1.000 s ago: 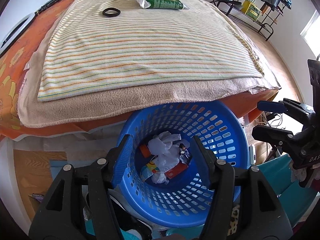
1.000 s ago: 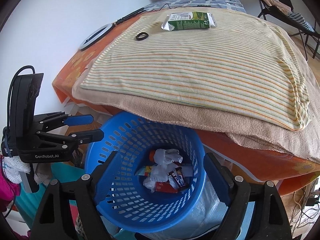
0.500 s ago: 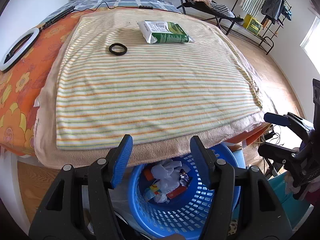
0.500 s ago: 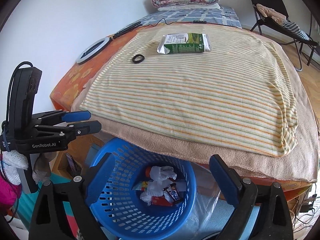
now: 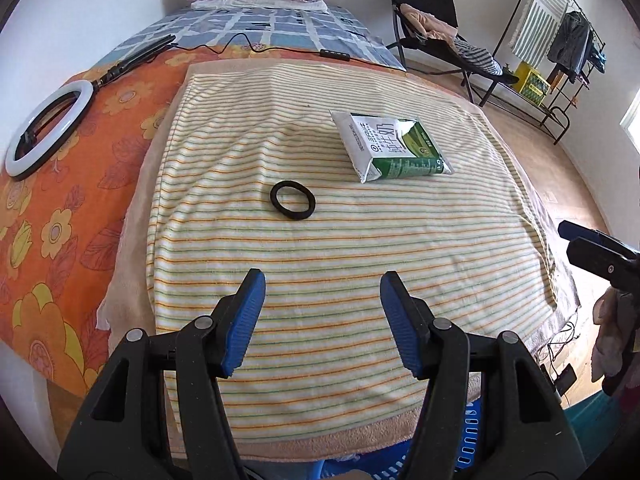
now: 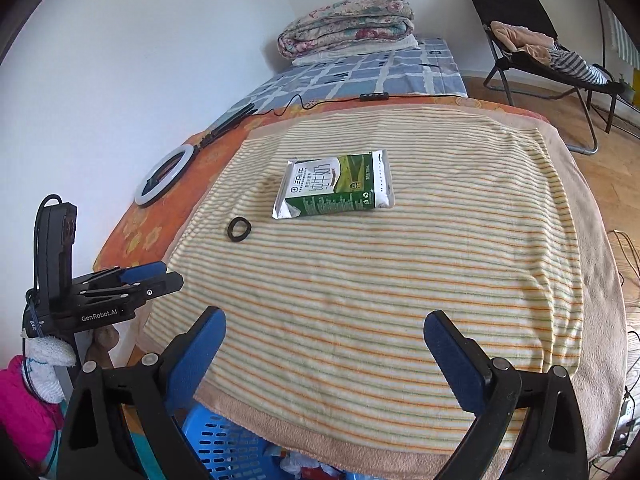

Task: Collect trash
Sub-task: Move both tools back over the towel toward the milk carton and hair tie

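- We hold our left gripper above the near part of the striped towel; its blue pads stand apart with nothing between them; it is open and empty.
- Our right gripper has its pads spread very wide over the same towel; nothing sits between them; it too grips nothing.
- In the left view the right gripper shows at 3 o'clock, off the towel's edge; in the right view the left gripper shows at 9 o'clock, beside the bed's corner.
- The milk carton, white and green and flattened, lies on the towel at about 1 o'clock from the left gripper, well apart from both grippers; in the right view it lies at 12 o'clock.
- A black hair tie lies flat on the towel near the carton, at its 8 o'clock in the left view; the two do not touch.
- The blue basket peeks out under the towel's near edge at 6 o'clock; in the right view we see a little crumpled trash inside it.
- The towel lies on a beige blanket, which covers an orange flowered sheet.
- A white ring light rests on the orange sheet at 10 o'clock in the left view; its cable runs toward the far end of the bed.
- A folded quilt is stacked at the far end, at 12 o'clock; a black folding chair with clothes on it stands at 1 o'clock.
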A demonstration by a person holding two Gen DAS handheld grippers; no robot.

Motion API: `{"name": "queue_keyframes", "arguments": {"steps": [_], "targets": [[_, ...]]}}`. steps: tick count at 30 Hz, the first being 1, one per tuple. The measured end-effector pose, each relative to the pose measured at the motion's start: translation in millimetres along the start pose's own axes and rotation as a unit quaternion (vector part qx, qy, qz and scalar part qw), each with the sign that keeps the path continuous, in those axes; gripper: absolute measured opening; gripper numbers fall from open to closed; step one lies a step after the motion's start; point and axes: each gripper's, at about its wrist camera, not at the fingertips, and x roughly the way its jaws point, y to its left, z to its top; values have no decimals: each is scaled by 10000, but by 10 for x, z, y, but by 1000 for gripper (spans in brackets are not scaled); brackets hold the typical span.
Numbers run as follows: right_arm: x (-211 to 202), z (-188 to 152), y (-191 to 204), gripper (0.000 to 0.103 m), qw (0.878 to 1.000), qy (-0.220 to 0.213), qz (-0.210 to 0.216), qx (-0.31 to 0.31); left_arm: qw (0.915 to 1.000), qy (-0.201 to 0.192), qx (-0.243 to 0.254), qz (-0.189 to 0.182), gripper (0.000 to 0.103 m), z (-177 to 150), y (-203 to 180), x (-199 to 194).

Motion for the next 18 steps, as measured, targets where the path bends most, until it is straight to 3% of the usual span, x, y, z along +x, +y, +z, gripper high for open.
{"name": "queue_keyframes", "arguments": {"steps": [4,9,12,16,18], "targets": [[151,336,-79,99,9999,-61,69,-59,10000,-5,-93,-19,61,190,120,163],[394,703,-126,96,9997,-45,129,-190,9994,121,-271,-183,50,351,252,402],[543,892,-125,95,9994,-26,159,-308,9995,207,-171,-157,50,414,250,542],[778,1160,-92,93,9988,4,194,-458,9994,325,-47,-126,39,471,245,703],[912,1274,-63,89,9983,32,230,-539,9993,354,-6,-98,39,493,257,766]]}}
